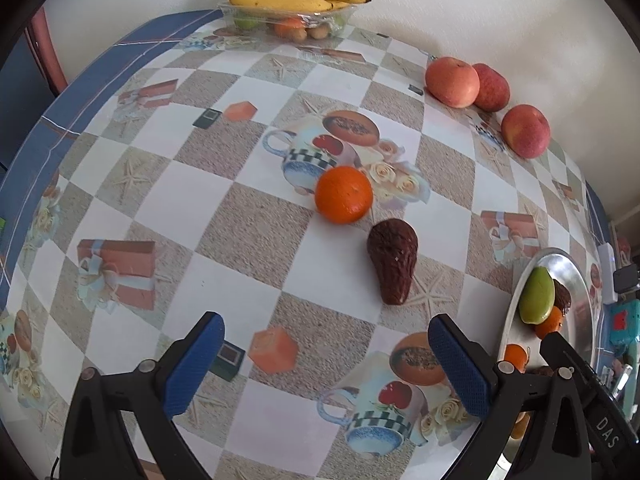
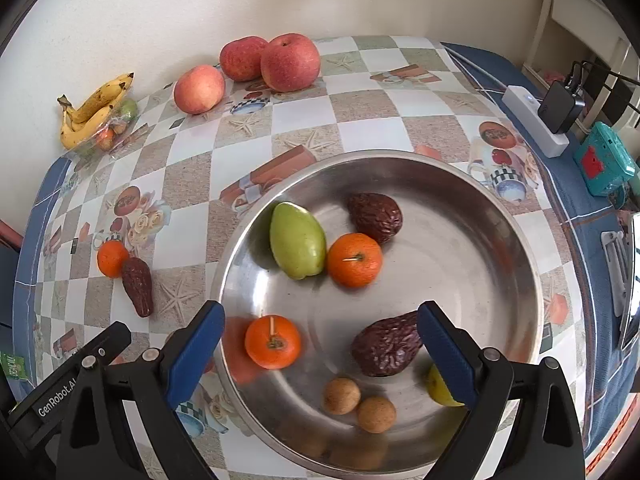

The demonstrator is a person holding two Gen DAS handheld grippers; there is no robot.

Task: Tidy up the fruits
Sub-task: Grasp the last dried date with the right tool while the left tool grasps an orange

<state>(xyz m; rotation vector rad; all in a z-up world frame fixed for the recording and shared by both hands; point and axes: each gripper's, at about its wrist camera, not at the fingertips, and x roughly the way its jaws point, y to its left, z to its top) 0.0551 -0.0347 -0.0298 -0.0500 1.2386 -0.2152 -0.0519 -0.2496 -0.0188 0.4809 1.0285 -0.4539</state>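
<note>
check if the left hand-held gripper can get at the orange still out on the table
Probably yes. The left hand-held gripper is open, and the orange sits on bare cloth ahead of it. Only the brown avocado lies close beside it, off to one side.

Home dining spot, patterned oilcloth table (image 1: 248, 240), power strip (image 2: 534, 126), plain wall (image 2: 160, 8)
</note>
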